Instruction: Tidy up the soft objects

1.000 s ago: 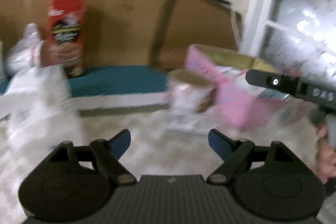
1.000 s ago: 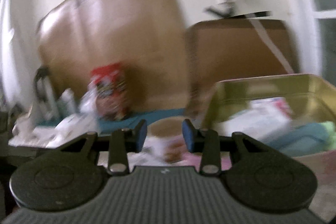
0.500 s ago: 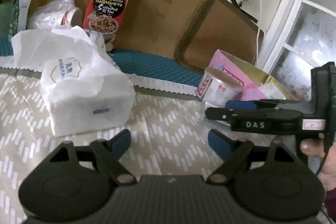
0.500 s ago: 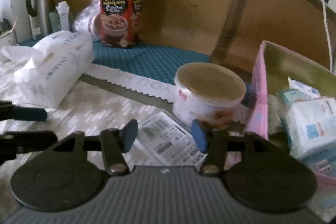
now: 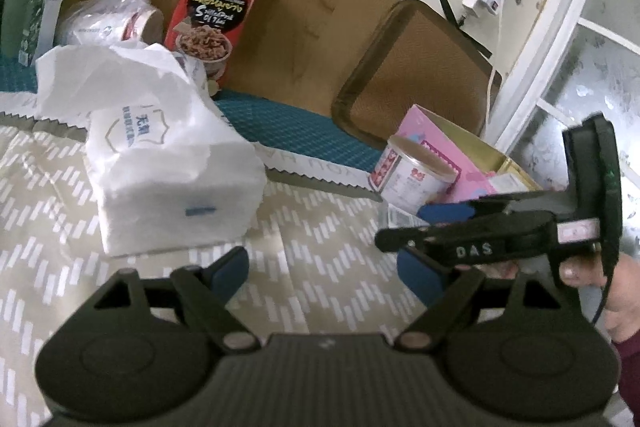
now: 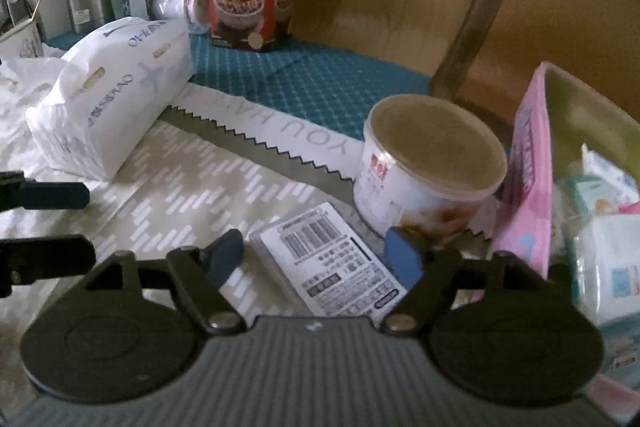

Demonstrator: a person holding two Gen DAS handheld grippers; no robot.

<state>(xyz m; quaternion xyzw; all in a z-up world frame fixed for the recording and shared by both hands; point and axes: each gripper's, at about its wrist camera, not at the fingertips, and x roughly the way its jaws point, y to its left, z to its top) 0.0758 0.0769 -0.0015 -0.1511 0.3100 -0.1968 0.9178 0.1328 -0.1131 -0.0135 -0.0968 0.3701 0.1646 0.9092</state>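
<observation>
Right wrist view puts the flat tissue pack (image 6: pixel 326 259), printed label up, on the patterned cloth (image 6: pixel 200 195) right under my right hand-held gripper (image 6: pixel 316 259). Its jaws have just been opening and now stand wide, straddling the pack without pressing on it, so I hold nothing yet. I judge this pack to be the next soft thing to go into the pink box (image 6: pixel 528 187) just to its right, where other tissue packs (image 6: pixel 608 267) already lie. A lidded tub (image 6: pixel 428 163) sits touching the box's near wall, just behind the pack.

My left hand-held gripper (image 5: pixel 320 267) is also wide and empty, hovering over bare cloth; the big white wrapped tissue bundle (image 5: pixel 168 163) lies ahead of it on the left, with its loose plastic bunched on top.

Risks as I see them: the pack is thin and slick, so the pads may skate over it or pinch the cloth along with it. Lifting towards the box, I could clip the tub and tip it. The two grippers are near each other, so a careless swing might knock them together.
</observation>
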